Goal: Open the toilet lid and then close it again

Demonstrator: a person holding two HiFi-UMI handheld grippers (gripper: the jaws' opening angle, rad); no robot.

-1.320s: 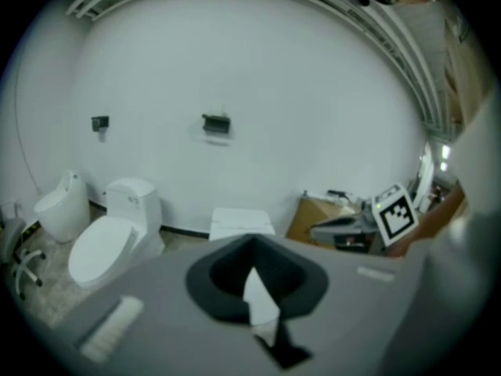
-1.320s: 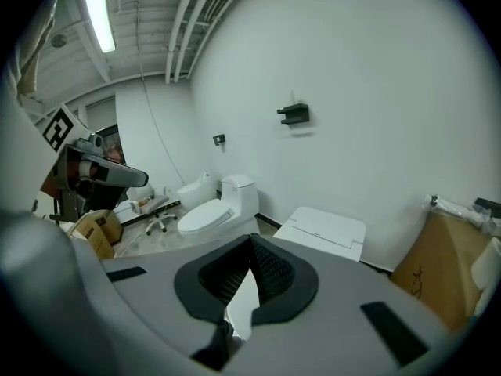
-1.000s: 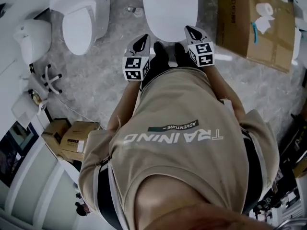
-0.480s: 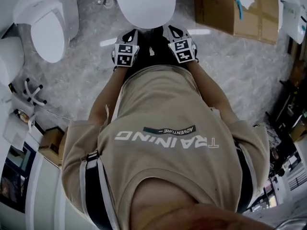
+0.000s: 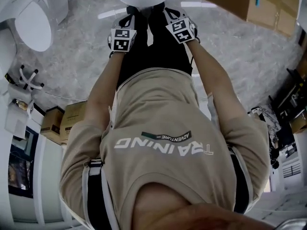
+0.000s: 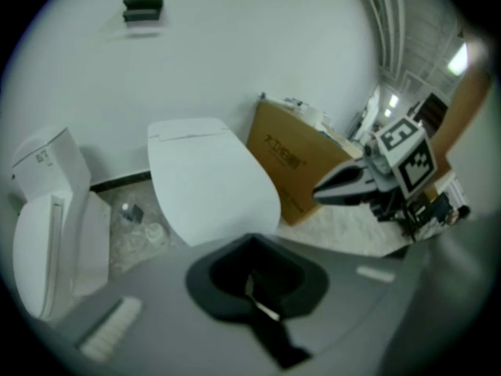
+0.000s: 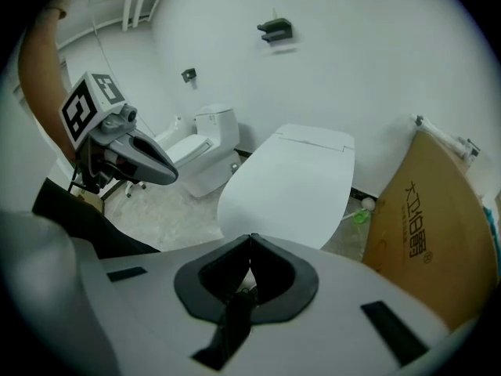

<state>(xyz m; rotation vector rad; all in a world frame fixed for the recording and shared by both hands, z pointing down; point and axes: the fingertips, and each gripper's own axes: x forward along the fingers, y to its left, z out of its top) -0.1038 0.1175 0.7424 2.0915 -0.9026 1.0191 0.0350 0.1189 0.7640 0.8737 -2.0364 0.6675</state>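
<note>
Left hand-held gripper (image 6: 250, 241) and right hand-held gripper (image 7: 250, 240), both pinched closed and empty.
Just ahead of their tips lies the smooth white oval plastic toilet lid (image 7: 293, 180), down flat. It is probably light, stiff and slippery, so its near front rim seems the best place to hook under.

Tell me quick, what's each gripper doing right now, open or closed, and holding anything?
Left gripper: closed, holding nothing.
Right gripper: closed, holding nothing.
</note>
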